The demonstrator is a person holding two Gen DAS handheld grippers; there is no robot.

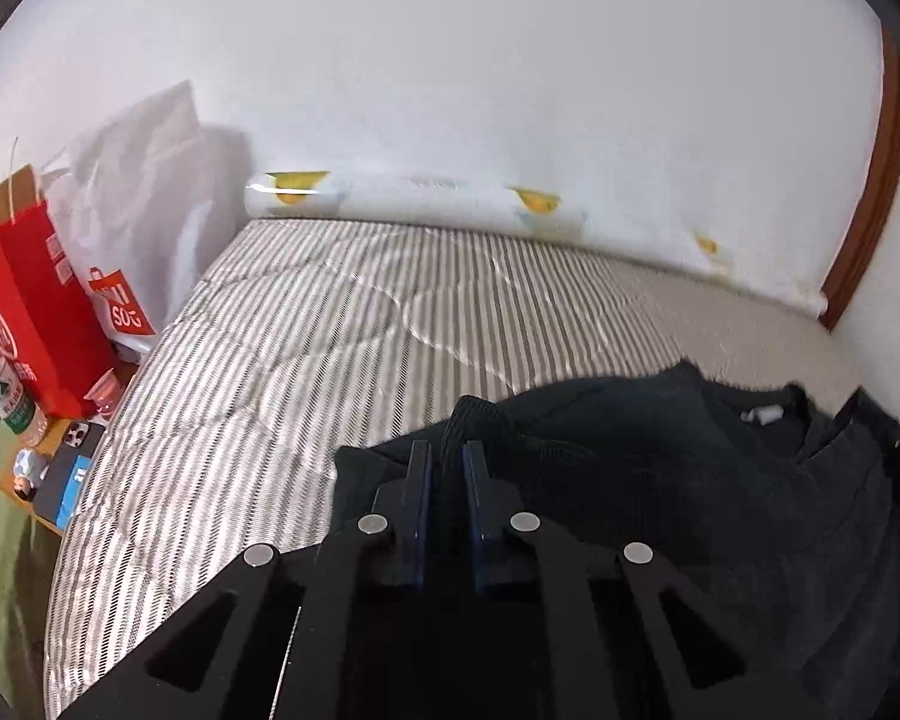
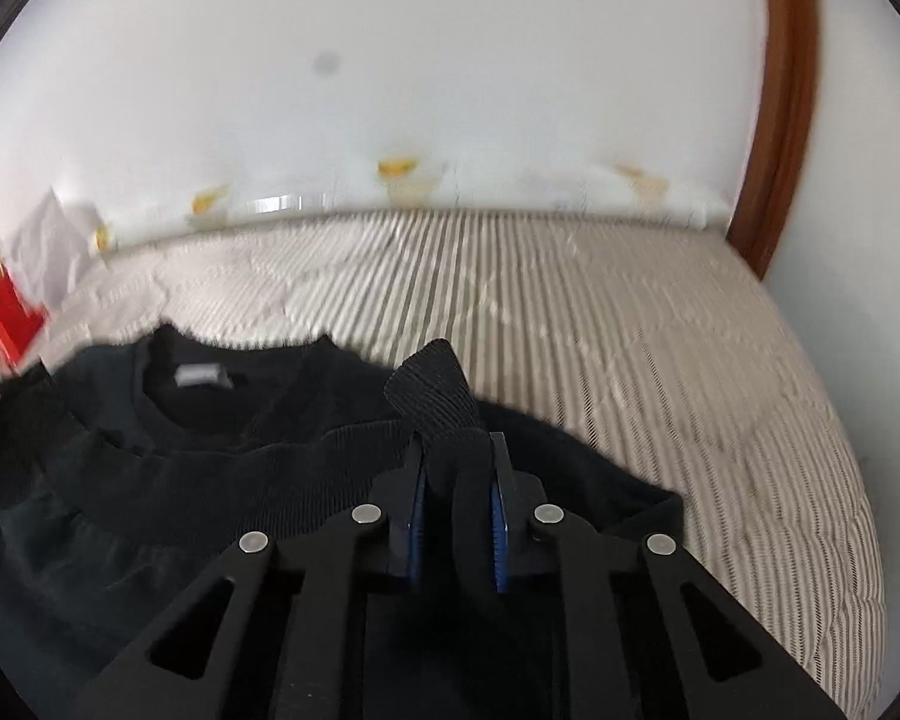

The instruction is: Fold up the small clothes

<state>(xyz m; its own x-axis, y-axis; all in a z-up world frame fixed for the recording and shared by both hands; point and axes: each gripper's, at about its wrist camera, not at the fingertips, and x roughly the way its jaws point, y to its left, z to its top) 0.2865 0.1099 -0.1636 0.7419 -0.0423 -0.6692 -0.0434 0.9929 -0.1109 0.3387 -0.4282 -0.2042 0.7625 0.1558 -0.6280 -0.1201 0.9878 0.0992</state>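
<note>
Black knit sweater (image 1: 660, 480): lies on the striped bed (image 1: 306, 330), neck label up. Left tool (image 1: 447, 462) and right tool (image 2: 456, 450) each clamp a ribbed corner. Folding barely begun.

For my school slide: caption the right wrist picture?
Right gripper pinching a black sweater on a striped bed.

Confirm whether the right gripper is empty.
No, the right gripper is clamped on a ribbed fold of the black sweater.

Two close wrist views over one bed (image 1: 282, 360)
</note>
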